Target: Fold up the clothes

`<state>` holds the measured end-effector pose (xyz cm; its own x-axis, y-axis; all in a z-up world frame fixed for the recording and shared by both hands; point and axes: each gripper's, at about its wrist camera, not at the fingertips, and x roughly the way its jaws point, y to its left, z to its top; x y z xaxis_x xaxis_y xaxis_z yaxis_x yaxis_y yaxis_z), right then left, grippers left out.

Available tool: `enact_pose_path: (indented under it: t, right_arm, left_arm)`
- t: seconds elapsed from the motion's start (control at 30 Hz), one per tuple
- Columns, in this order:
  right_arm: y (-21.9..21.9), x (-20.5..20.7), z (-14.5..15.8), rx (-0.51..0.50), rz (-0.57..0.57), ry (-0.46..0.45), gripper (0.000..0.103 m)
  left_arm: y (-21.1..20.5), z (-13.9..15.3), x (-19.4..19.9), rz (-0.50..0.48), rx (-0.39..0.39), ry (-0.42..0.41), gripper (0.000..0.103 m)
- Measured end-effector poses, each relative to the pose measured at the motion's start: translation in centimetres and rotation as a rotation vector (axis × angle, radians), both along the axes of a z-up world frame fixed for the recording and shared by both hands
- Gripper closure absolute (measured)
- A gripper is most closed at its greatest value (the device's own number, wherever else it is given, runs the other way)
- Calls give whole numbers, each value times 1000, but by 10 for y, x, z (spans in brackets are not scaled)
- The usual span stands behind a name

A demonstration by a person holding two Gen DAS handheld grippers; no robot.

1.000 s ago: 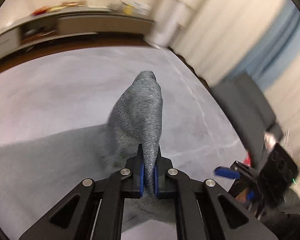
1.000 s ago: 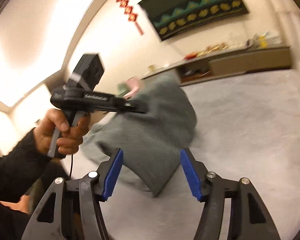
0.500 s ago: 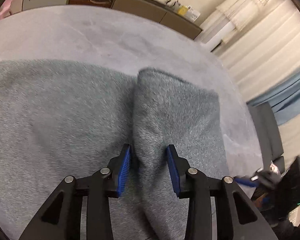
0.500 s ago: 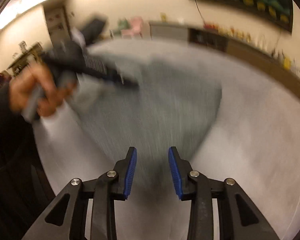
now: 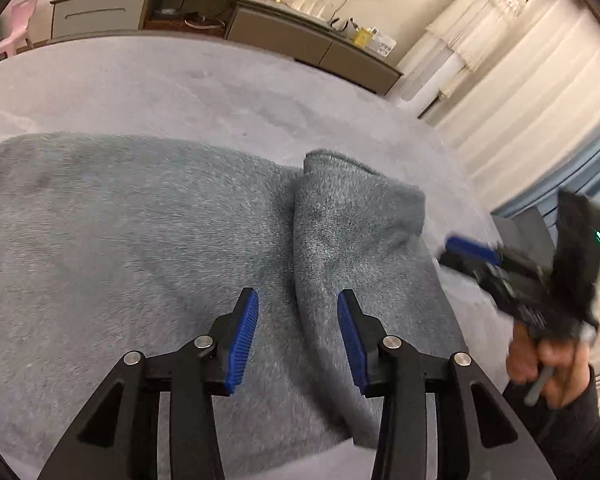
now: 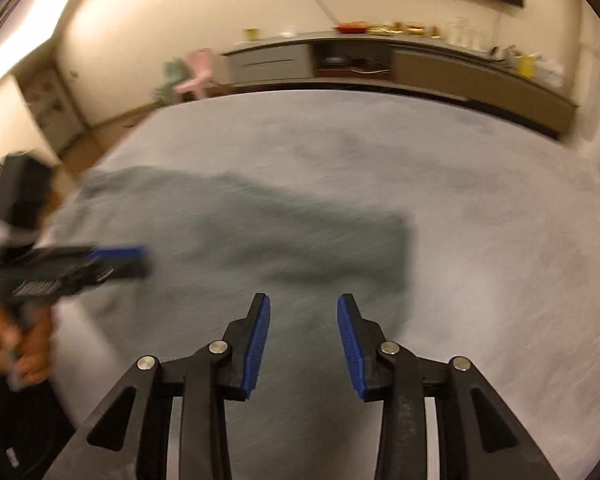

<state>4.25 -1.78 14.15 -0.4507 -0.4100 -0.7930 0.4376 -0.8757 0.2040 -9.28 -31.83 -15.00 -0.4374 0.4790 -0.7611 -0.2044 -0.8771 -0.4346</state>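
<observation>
A fuzzy grey-green garment [image 5: 140, 240] lies spread on the pale grey surface [image 5: 180, 88], with one part folded over along its right side [image 5: 352, 224]. My left gripper [image 5: 298, 312] hovers open just above that fold, nothing between its blue pads. In the right wrist view the same garment [image 6: 260, 232] is blurred; my right gripper [image 6: 304, 320] stands open over its near edge. The right gripper [image 5: 476, 250] also shows at the right of the left wrist view, held in a hand [image 5: 548, 372]. The left gripper [image 6: 120, 258] appears at the left of the right wrist view.
A long low cabinet [image 5: 260, 28] with small items on top runs along the far wall. A pink chair [image 5: 10, 40] stands at the far left. Pale curtains [image 5: 520, 80] hang on the right. The grey surface [image 6: 500, 240] stretches bare to the right of the garment.
My left gripper let go of the garment it held pinched and lifted a second ago; the cloth now lies flat, folded over. My right gripper swung down over the garment's near edge.
</observation>
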Motion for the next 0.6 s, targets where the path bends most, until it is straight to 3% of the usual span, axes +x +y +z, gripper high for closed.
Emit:
enact_pose_path:
  t: [0.07,0.17,0.27,0.33,0.43,0.53,0.6]
  right_arm:
    - [-4,19,-16,4,29,-38,66]
    - [-9,31,-30,91,27,33,68]
    - [-16,18,-25,234,-26,92,69]
    - [-9,0,-22,261,-57,99,69]
    - [0,-18,-13,276,-59,73,69]
    - [8,-24,10,293,-93,36,70]
    - [7,0,36,236,-90,111,69]
  left_arm:
    - [-6,-1,-2,22,-16,6,62]
    - [-15,-5,-7,55,-39,0,62]
    - [-20,-18,-4,69,-44,-24,62]
    - [-24,-21,-6,86,-47,-27,62]
    - [-38,-11,-4,123,-29,0,62]
    - [-81,9,14,200,-13,47,62]
    - [-128,16,34,331,-29,66,61]
